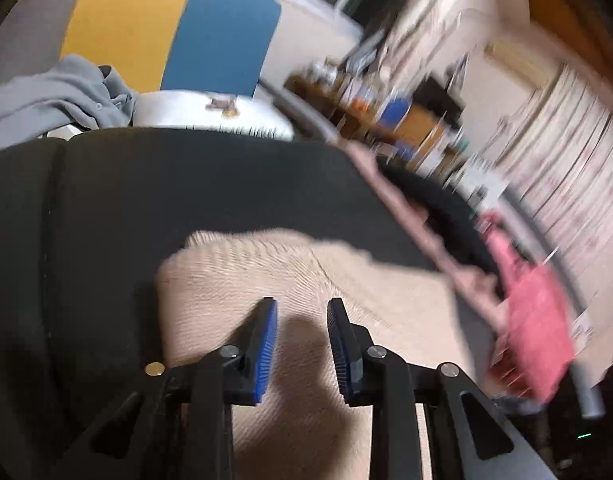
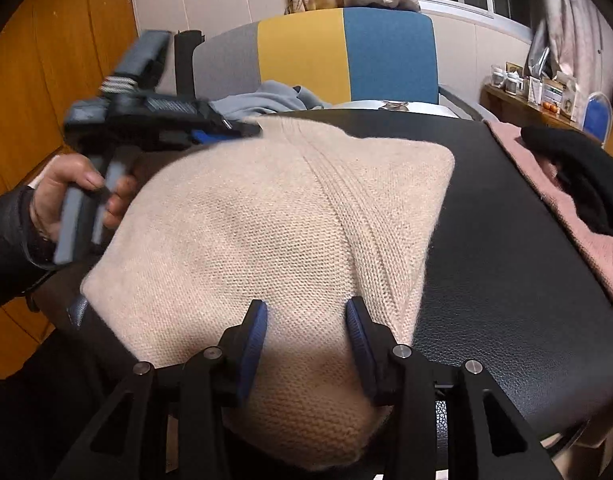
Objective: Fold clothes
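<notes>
A folded beige knit sweater (image 2: 266,220) lies on the black padded table (image 2: 506,280). In the right wrist view my right gripper (image 2: 306,304) stands open just above the sweater's near edge, with the knit showing between its blue pads but not pinched. My left gripper (image 1: 302,304) is open too and hovers over the sweater (image 1: 306,280) with nothing between its fingers. The right wrist view also shows the left gripper (image 2: 226,133), held by a hand (image 2: 66,192), at the sweater's far left corner.
A pink garment (image 2: 578,216) with a black one (image 2: 578,172) on it lies at the table's right edge. Behind the table stands a chair (image 2: 346,52) with a yellow and blue back and a grey garment (image 2: 262,98) on it. A cluttered shelf (image 2: 538,96) is at the far right.
</notes>
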A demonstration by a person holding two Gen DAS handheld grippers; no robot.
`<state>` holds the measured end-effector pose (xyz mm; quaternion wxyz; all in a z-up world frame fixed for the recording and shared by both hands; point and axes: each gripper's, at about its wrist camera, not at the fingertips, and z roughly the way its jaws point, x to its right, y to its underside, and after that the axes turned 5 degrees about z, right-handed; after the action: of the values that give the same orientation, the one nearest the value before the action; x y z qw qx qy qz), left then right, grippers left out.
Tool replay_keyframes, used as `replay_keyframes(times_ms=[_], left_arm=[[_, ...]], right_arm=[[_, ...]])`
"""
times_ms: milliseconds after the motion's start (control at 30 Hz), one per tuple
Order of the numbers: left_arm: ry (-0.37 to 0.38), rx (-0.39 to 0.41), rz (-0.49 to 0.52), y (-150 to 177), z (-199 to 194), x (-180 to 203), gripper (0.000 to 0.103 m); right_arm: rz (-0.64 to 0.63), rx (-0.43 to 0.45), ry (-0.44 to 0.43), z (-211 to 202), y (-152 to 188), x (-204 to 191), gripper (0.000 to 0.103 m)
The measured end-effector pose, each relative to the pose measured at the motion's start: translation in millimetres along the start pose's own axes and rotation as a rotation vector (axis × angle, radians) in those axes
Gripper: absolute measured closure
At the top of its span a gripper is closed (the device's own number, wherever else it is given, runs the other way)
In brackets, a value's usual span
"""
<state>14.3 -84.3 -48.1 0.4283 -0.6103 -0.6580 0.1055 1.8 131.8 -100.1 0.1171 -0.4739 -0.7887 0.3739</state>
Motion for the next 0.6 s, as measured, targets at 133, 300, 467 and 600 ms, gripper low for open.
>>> replay_keyframes(times_ms=[133,300,467,600], left_arm=[[-0.067,0.052,-0.042,3,-36,-36,0.074],[-0.059,0.051,0.039,-7,-47,-46,0.074],[0.010,-0.060,0.253,-31,-8,-12,0.074],[0.022,-0.203,0.385,-42,41,8,0.075]], right_arm=[[-0.017,-0.038,-0.017,-8,-10,-3,0.041],[-0.012,0.002,-0.042,-26,-44,-11,0.039],[0.000,0.033,-0.136,-24,-71,-28,0.031],[-0.061,-0.007,-0.213,-7,-67,-59,0.031]])
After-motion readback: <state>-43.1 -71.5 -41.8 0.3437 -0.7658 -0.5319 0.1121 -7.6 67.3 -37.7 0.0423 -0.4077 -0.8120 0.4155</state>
